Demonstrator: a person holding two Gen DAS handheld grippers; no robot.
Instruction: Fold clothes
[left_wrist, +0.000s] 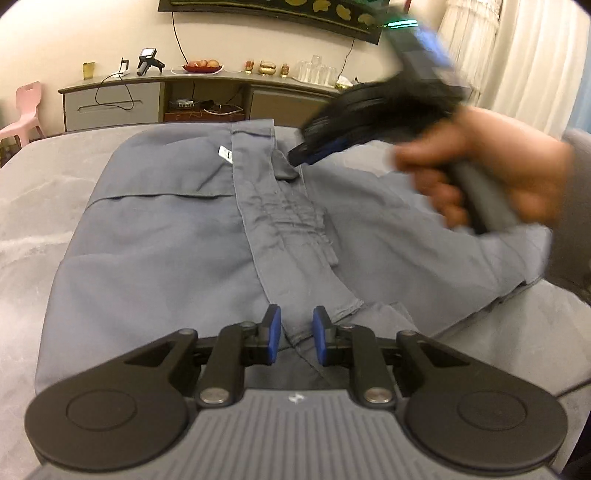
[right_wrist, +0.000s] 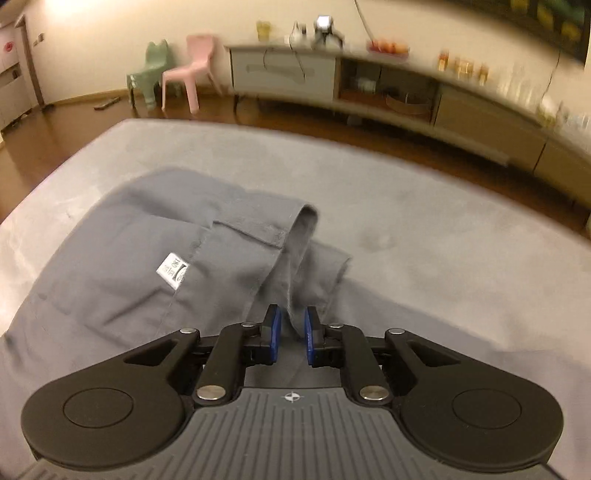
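**Fold status: early-to-mid, 1 garment, folding strip being handled**

Garment: 1 grey shirt-like piece (left_wrist: 177, 229) lies spread on the grey padded surface (left_wrist: 33, 206), white label (left_wrist: 225, 153) visible near the far end. Exact type is hard to call; looks like a work shirt or jacket, inside partly showing.

Done so far, judging from the lay: body is roughly flat, and a long strip of fabric (left_wrist: 280, 221) (placket or front edge) lies turned over down the middle. Right-hand portion is still rumpled and bunched toward the table edge. No compact folded stack yet.

Left gripper (left_wrist: 296, 334): fingers spread, a gap between the blue pads (left_wrist: 274, 328). The near end of the strip sits between them but they aren't closed on it. Not gripping, by my read.

Right gripper (right_wrist: 292, 332): at the far end of the strip, seen blurred in the left view. In its own view a raised fold of the grey cloth (right_wrist: 303, 243) runs down into the gap between the pads. Pads are narrow but a gap shows; can't tell for sure whether it's pinching the cloth or only straddling it.

Left to do, as a judgement: secure both ends of the strip, bring that side over, flatten the rumpled right portion, then fold lengthwise into a compact stack. Most of the work remains.

Risk: loose hold at the left end lets the edge slip and skew the fold.
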